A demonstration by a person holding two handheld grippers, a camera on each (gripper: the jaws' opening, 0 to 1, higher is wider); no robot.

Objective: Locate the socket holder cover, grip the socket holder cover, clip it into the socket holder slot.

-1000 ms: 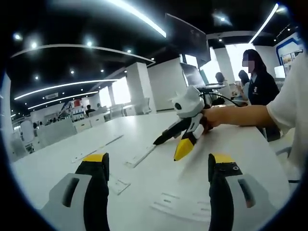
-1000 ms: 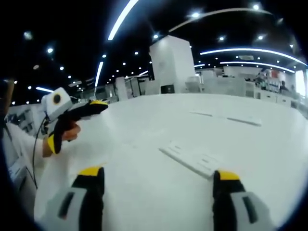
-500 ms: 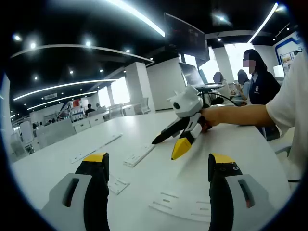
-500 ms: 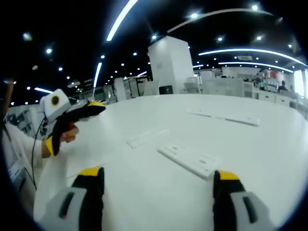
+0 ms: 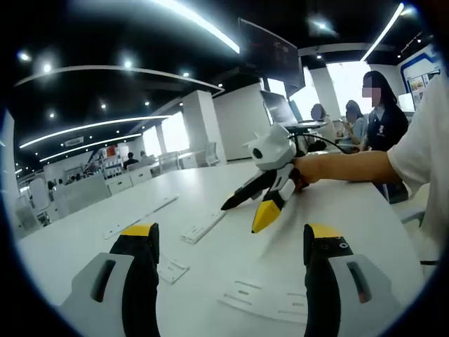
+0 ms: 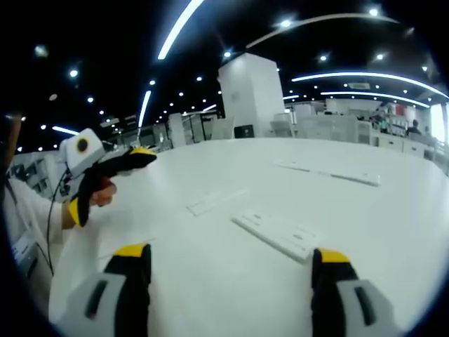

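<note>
Up close, the smooth, glossy white tabletop [image 5: 231,260] carries several flat white plastic pieces. From the left gripper view, the left gripper [image 5: 230,270] hangs low over the near edge, its grey jaws with yellow-and-black tips spread well apart and holding nothing. Between those jaws, toward the near edge, lies a wide flat white plastic plate with small rectangular cut-outs [image 5: 270,303]; which piece is the socket holder cover I cannot tell. A small square white clip piece [image 5: 172,270] lies just beside the left jaw. Farther toward the middle sit a long narrow white strip [image 5: 205,227] and another thin white rail [image 5: 140,216], well apart.

The right gripper [image 5: 256,203] comes in from the right, held in a hand [image 5: 309,170], its jaws parted over the table. From the right gripper view, the right gripper's jaws also stand wide apart, empty. People [image 5: 382,119] stand beyond the far edge.
</note>
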